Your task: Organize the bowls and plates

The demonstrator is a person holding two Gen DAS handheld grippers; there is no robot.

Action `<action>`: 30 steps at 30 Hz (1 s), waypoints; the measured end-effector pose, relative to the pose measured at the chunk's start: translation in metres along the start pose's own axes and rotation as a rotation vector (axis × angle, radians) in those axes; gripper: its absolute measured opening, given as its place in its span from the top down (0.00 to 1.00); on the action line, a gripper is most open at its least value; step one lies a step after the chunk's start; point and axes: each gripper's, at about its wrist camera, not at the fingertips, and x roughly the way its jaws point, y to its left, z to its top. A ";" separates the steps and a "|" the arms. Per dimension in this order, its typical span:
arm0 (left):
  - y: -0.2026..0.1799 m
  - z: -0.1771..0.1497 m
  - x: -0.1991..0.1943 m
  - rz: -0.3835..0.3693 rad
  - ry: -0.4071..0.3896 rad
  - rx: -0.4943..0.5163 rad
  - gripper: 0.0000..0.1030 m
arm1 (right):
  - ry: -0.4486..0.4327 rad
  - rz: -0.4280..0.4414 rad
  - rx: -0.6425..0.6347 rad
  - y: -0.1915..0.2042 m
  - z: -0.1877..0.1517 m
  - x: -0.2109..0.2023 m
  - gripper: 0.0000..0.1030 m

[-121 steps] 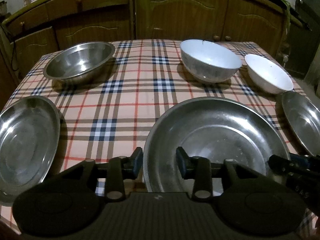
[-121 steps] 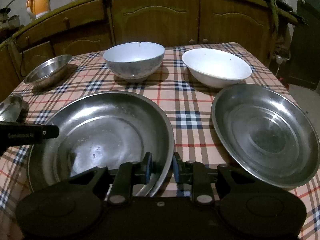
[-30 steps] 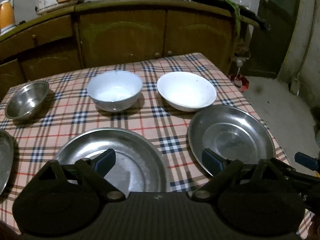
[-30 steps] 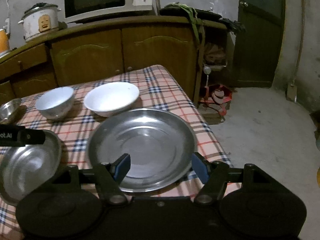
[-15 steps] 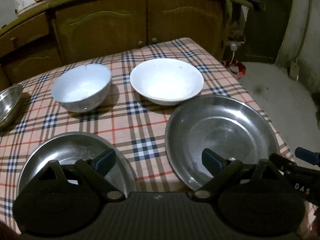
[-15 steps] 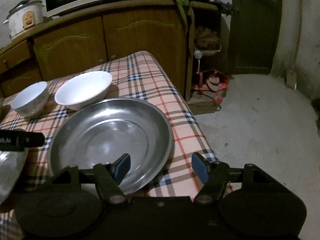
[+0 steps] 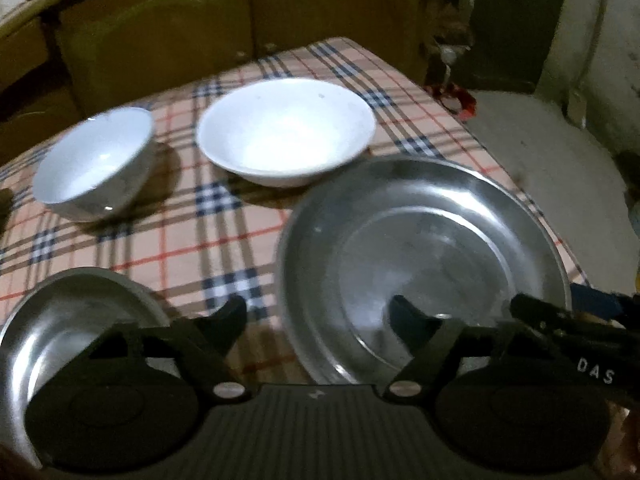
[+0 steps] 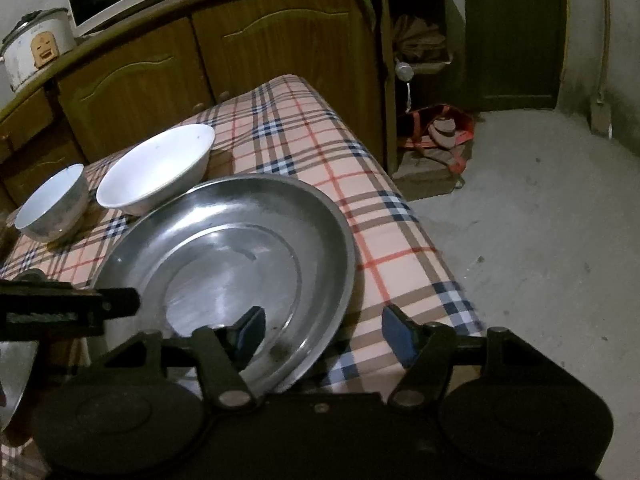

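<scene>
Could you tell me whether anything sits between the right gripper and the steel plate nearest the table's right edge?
Nothing visible does: the right gripper has its open jaws straddling the rim of the steel plate, with nothing else between them.

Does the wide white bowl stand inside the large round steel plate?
No. The wide white bowl stands on the checked tablecloth, behind the large round steel plate.

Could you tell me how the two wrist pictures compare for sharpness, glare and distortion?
Left wrist view: motion-blurred throughout, the white bowl glares bright at its centre, and the steel plate has soft edges. Right wrist view: much sharper, with the same steel plate showing streaky reflections and the cabinet line bowed by the fisheye lens; both views are dim, with dark corners.
</scene>
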 end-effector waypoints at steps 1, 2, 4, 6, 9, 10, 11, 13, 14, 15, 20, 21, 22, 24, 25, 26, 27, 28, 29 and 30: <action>-0.001 0.000 0.002 -0.013 0.011 0.000 0.44 | 0.001 0.000 -0.003 0.000 0.000 0.000 0.57; -0.002 -0.001 0.004 -0.011 0.020 -0.002 0.48 | 0.005 -0.001 -0.003 0.001 0.000 0.000 0.64; -0.003 -0.003 0.004 0.007 0.007 0.002 0.57 | 0.002 -0.004 0.002 0.001 0.000 -0.001 0.71; -0.001 -0.005 0.003 0.011 0.007 0.001 0.64 | -0.002 -0.010 0.011 -0.001 -0.001 -0.003 0.73; 0.002 -0.006 0.000 -0.013 0.017 -0.017 0.69 | -0.019 -0.026 0.034 -0.003 -0.003 -0.011 0.76; 0.001 -0.005 -0.001 -0.015 0.014 -0.016 0.69 | -0.024 -0.028 0.037 -0.004 -0.003 -0.013 0.76; -0.001 -0.006 -0.004 -0.012 0.005 -0.010 0.69 | -0.029 -0.027 0.040 -0.004 -0.004 -0.017 0.76; -0.004 -0.007 -0.009 -0.013 -0.008 0.000 0.69 | -0.040 -0.030 0.043 -0.004 -0.006 -0.025 0.76; -0.006 -0.008 -0.011 -0.017 -0.009 0.002 0.69 | -0.048 -0.036 0.047 -0.005 -0.008 -0.030 0.76; -0.007 -0.008 -0.013 -0.022 -0.010 0.006 0.69 | -0.053 -0.041 0.052 -0.006 -0.009 -0.034 0.76; -0.019 -0.011 -0.034 -0.027 -0.054 0.049 0.69 | -0.088 -0.060 0.071 -0.009 -0.012 -0.059 0.75; -0.021 -0.012 -0.039 -0.030 -0.061 0.054 0.69 | -0.096 -0.067 0.068 -0.009 -0.013 -0.065 0.75; -0.022 -0.012 -0.043 -0.034 -0.067 0.058 0.69 | -0.105 -0.075 0.066 -0.009 -0.013 -0.070 0.75; -0.025 -0.013 -0.051 -0.037 -0.079 0.065 0.69 | -0.125 -0.083 0.069 -0.009 -0.013 -0.082 0.75; -0.026 -0.014 -0.053 -0.038 -0.083 0.068 0.69 | -0.133 -0.084 0.072 -0.009 -0.014 -0.086 0.75; -0.027 -0.014 -0.057 -0.039 -0.088 0.071 0.69 | -0.145 -0.084 0.074 -0.009 -0.013 -0.093 0.75; -0.027 -0.014 -0.059 -0.041 -0.092 0.073 0.69 | -0.154 -0.085 0.074 -0.008 -0.013 -0.097 0.75; -0.028 -0.014 -0.063 -0.045 -0.096 0.072 0.69 | -0.164 -0.086 0.072 -0.007 -0.013 -0.103 0.75; -0.027 -0.015 -0.068 -0.050 -0.102 0.070 0.69 | -0.173 -0.088 0.070 -0.006 -0.013 -0.108 0.75; -0.026 -0.015 -0.071 -0.054 -0.107 0.069 0.69 | -0.181 -0.090 0.068 -0.005 -0.012 -0.113 0.75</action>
